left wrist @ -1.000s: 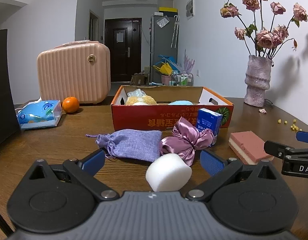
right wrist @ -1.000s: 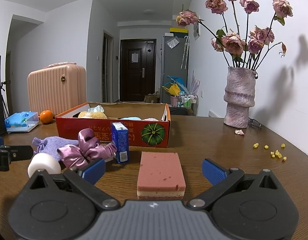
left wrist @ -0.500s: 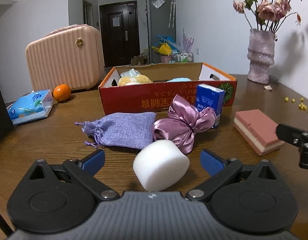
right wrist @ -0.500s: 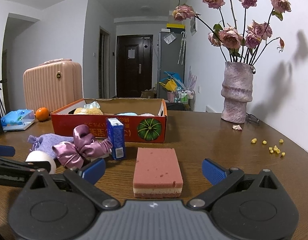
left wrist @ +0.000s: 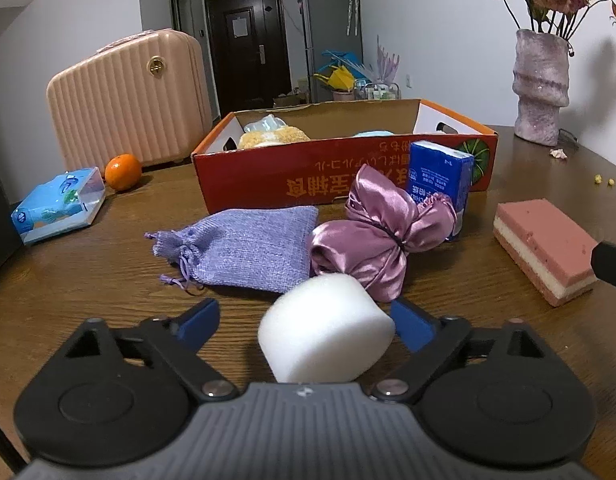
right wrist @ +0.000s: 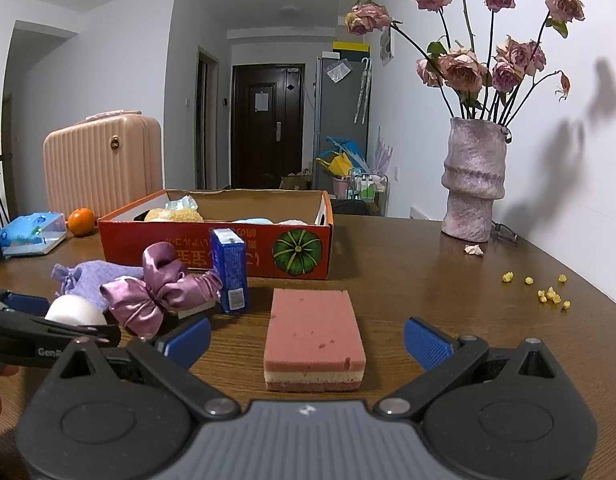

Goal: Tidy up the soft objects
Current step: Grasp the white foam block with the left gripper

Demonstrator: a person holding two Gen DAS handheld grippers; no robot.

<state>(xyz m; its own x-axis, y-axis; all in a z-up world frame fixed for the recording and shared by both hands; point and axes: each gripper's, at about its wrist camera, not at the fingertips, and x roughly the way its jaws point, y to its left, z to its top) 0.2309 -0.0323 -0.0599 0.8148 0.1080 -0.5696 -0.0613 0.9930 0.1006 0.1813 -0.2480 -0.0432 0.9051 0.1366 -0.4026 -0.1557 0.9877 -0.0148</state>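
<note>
Left claw (left wrist: 303,322): jaws have just been closing in around the white foam puck (left wrist: 326,328); the right pad looks to touch it, a gap still shows at the left pad, so it is not gripped.
Right claw (right wrist: 305,338): jaws spread wide, holding nothing, the pink sponge (right wrist: 314,338) lying on the table between them, clear of both pads.
White foam puck: on the wooden table (left wrist: 87,280), just in front of the purple satin bundle (left wrist: 382,236).
Lilac drawstring pouch (left wrist: 243,248): flat on the table, beside the satin bundle on its left.
Blue tissue pack (left wrist: 440,182): standing upright against the red cardboard box (left wrist: 308,176), right behind the satin bundle.
Red cardboard box: open-topped, with a yellow fluffy thing and some pale blue items inside.
Far side: peach suitcase (left wrist: 129,98), an orange (left wrist: 123,171) and a blue tissue packet (left wrist: 57,204) on the left; vase of dried roses (right wrist: 474,182) on the right.
</note>
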